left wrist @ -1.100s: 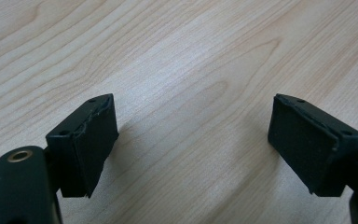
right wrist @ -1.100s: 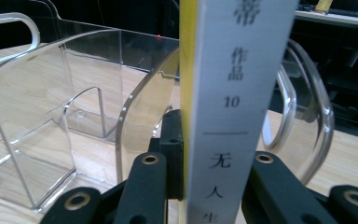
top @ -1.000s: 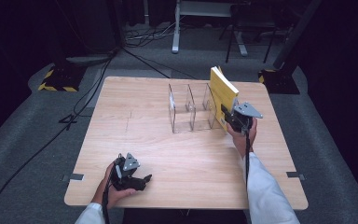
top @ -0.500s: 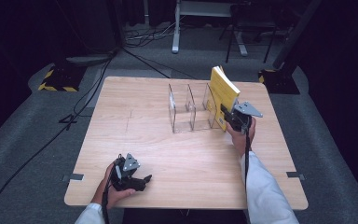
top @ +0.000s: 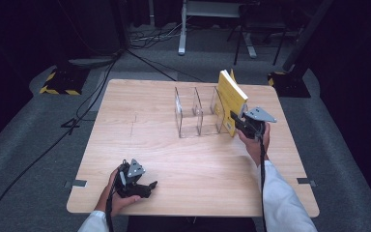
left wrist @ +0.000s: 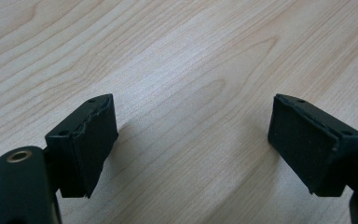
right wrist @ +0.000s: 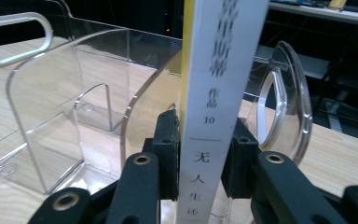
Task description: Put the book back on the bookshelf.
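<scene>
Dark room with cables on grey floor around one pale wooden surface (top: 174,159). Seen from high view: two hand-held grippers, one clear acrylic rack (top: 195,112), one yellow book (top: 232,99).

Left hand-held gripper (top: 142,186) resting near front left edge of surface, well apart from rack. Left gripper view adds what high view cannot give: both black pads (left wrist: 93,135) spread wide, bare wood grain between, nothing held.

Right hand-held gripper (top: 237,122) at right end of rack, at the book. Right gripper view shows more closely: white spine (right wrist: 214,107) of book standing upright between the two jaws, with printed characters and a number, yellow cover edge on its left. Jaws just been opening a little; pads close beside spine on both sides, whether pressing on it or just free of it cannot be told.

Rack counted from both views: several upright clear dividers with rounded tops and oval cut-outs. Two compartments left of book without content. Book in rightmost slot, leaning slightly, top above dividers.
</scene>
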